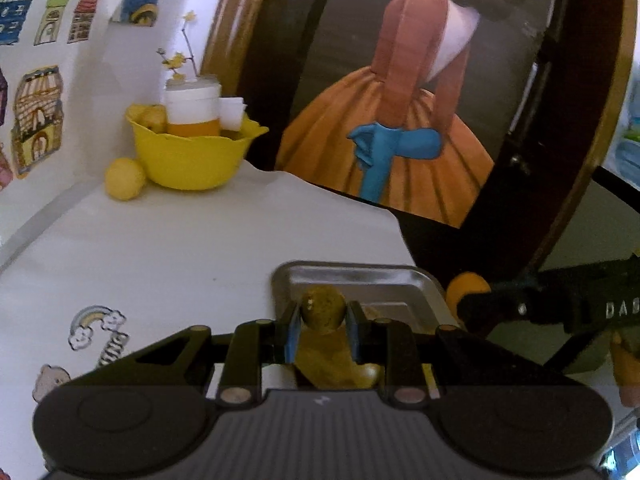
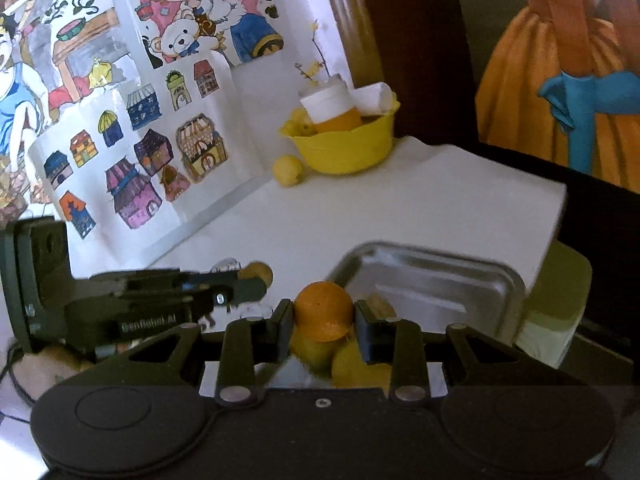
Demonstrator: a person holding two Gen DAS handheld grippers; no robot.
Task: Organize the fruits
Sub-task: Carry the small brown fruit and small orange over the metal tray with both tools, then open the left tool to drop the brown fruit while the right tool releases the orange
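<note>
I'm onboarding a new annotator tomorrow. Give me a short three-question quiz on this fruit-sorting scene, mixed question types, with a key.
1. True or false: the right gripper has its jaws closed on an orange fruit.
2. Multiple choice: where is the loose yellow fruit at the back of the table?
A. inside the metal tray
B. on the table beside the yellow bowl
C. between the left gripper's jaws
3. Fill in: the left gripper holds a small ______ fruit.

Key: 1 true; 2 B; 3 brownish-green
</note>
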